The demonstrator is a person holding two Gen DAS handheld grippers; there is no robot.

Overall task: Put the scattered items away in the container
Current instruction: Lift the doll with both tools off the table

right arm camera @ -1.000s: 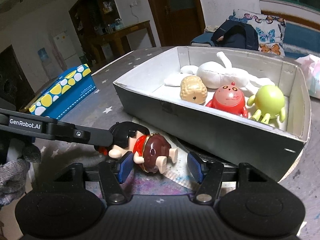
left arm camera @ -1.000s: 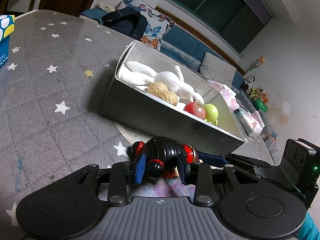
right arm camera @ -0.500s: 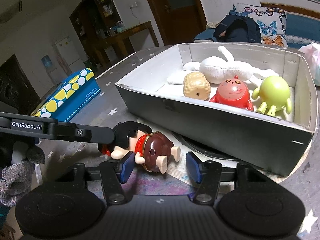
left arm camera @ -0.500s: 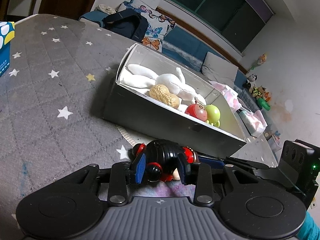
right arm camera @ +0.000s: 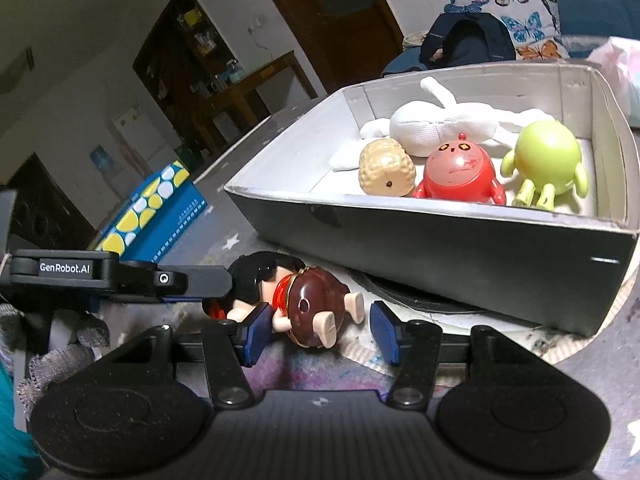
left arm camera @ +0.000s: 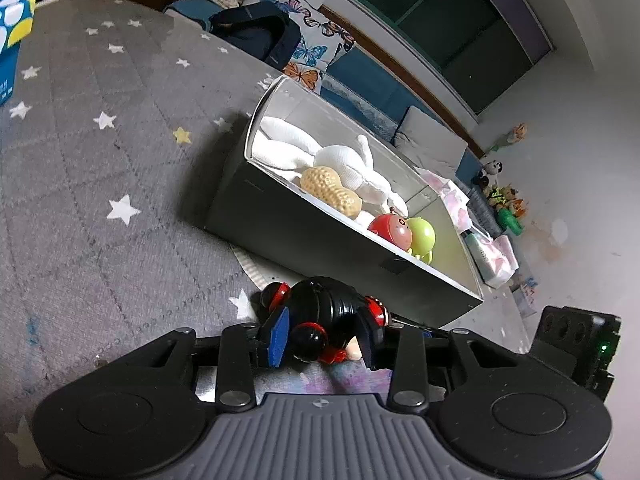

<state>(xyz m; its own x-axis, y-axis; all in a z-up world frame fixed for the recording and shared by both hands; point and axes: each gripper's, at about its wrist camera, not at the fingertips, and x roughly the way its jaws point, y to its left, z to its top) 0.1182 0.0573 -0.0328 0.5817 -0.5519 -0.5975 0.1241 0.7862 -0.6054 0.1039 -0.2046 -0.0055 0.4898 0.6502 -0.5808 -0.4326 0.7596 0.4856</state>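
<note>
A small doll [right arm camera: 308, 304] with black hair, a red collar and a brown body lies on the star-patterned cloth, in front of the grey box [right arm camera: 440, 248]. My left gripper [left arm camera: 322, 340] is shut on the doll's [left arm camera: 324, 304] black head; one of its fingers [right arm camera: 200, 280] reaches in from the left in the right wrist view. My right gripper [right arm camera: 320, 334] straddles the doll's body with its jaws closing. Its left pad sits at the doll's arm and its right pad stands clear of the foot. The box [left arm camera: 304, 240] holds a white plush rabbit [right arm camera: 436, 124], a peanut toy [right arm camera: 386, 168], a red figure [right arm camera: 460, 172] and a green figure [right arm camera: 548, 160].
A round paper disc [left arm camera: 252, 268] pokes out from under the box. A blue carton with yellow and white spots [right arm camera: 160, 216] lies at the far left of the table. Pink packets [left arm camera: 492, 252] lie beyond the box's right end. A sofa with a dark backpack [right arm camera: 468, 40] stands behind.
The right gripper's pads have drawn a little closer around the doll's body, and both views have rolled slightly. The left gripper keeps its hold on the doll's head. The doll has not shifted.
</note>
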